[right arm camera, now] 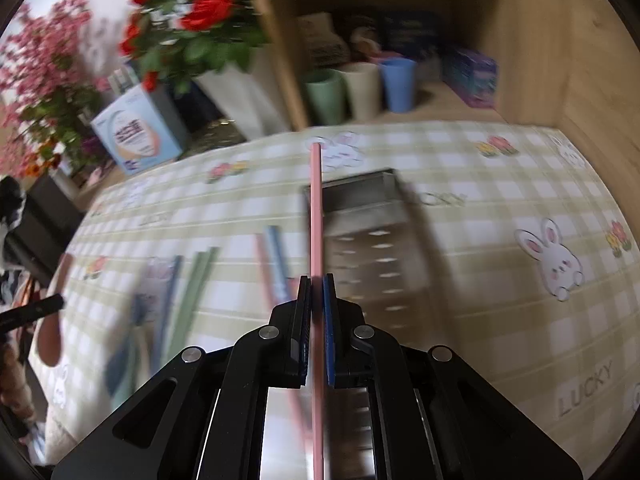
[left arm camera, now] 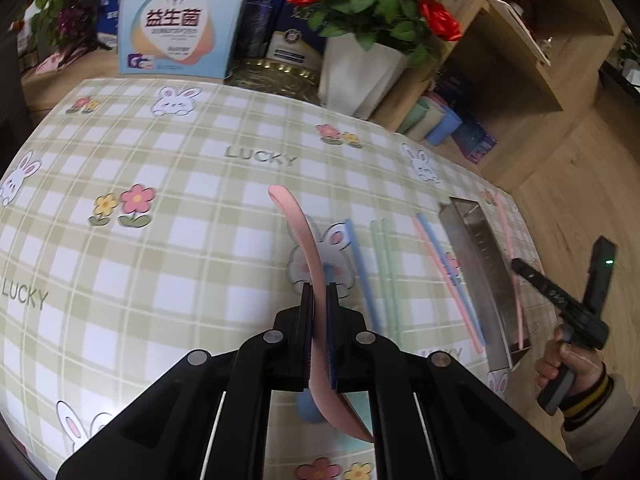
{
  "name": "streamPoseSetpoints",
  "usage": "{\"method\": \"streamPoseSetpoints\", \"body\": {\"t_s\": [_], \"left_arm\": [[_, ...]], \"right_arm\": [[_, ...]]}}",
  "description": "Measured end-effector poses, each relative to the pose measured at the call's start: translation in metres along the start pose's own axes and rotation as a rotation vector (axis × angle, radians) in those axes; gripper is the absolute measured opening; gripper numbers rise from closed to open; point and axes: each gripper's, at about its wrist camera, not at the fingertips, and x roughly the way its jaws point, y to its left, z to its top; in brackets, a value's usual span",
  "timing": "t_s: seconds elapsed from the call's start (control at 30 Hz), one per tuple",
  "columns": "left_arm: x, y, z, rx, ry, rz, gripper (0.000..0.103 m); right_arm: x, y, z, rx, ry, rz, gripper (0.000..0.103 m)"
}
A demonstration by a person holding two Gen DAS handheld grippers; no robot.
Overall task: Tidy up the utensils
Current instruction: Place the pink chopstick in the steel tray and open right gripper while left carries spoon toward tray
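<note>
My left gripper is shut on a pink spoon, held above the checked tablecloth with its handle pointing away. My right gripper is shut on a pink chopstick, held over the metal utensil box. In the left wrist view the right gripper is at the far right by the metal box, with the pink chopstick hanging from it. Blue, green and pink chopsticks lie on the cloth left of the box. A blue spoon lies under my left gripper.
At the table's far edge stand a white pot of red roses and a product box. A wooden shelf to the right holds green, beige and blue cups. The tablecloth covers the whole table.
</note>
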Motion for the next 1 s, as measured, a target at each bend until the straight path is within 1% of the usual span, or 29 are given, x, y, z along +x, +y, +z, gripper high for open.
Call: {"method": "streamPoseSetpoints", "body": {"t_s": [0.03,0.07,0.23,0.33,0.5,0.57,0.63,0.77,0.87,1.0], "left_arm": [[0.001,-0.005,0.001,0.004,0.002,-0.002,0.006],[0.002,-0.009,0.001,0.009,0.004,-0.004,0.006],[0.005,-0.024,-0.002,0.042,0.018,0.001,0.006],[0.004,-0.022,-0.002,0.043,0.022,0.006,0.006],[0.006,-0.016,-0.002,0.028,0.028,0.006,0.006],[0.006,-0.016,-0.003,0.03,0.028,0.004,0.006],[0.007,-0.016,-0.003,0.03,0.028,-0.003,0.006],[0.009,-0.015,-0.004,0.024,0.034,-0.01,0.006],[0.01,-0.014,-0.004,0.025,0.038,-0.015,0.006],[0.01,-0.016,-0.004,0.034,0.041,-0.021,0.006]], "right_arm": [[0.006,-0.004,-0.002,-0.021,0.013,-0.021,0.006],[0.011,-0.008,-0.004,-0.027,0.028,-0.021,0.006],[0.034,-0.015,-0.022,-0.01,0.114,0.019,0.006],[0.041,-0.015,-0.033,0.009,0.142,0.038,0.006],[0.041,-0.012,-0.04,0.038,0.143,0.03,0.006],[0.04,-0.01,-0.04,0.061,0.143,0.04,0.006],[0.04,-0.007,-0.04,0.069,0.145,0.017,0.006],[0.043,-0.006,-0.041,0.124,0.165,0.025,0.006],[0.044,-0.006,-0.041,0.13,0.17,0.02,0.006],[0.045,-0.004,-0.039,0.102,0.18,-0.029,0.006]]}}
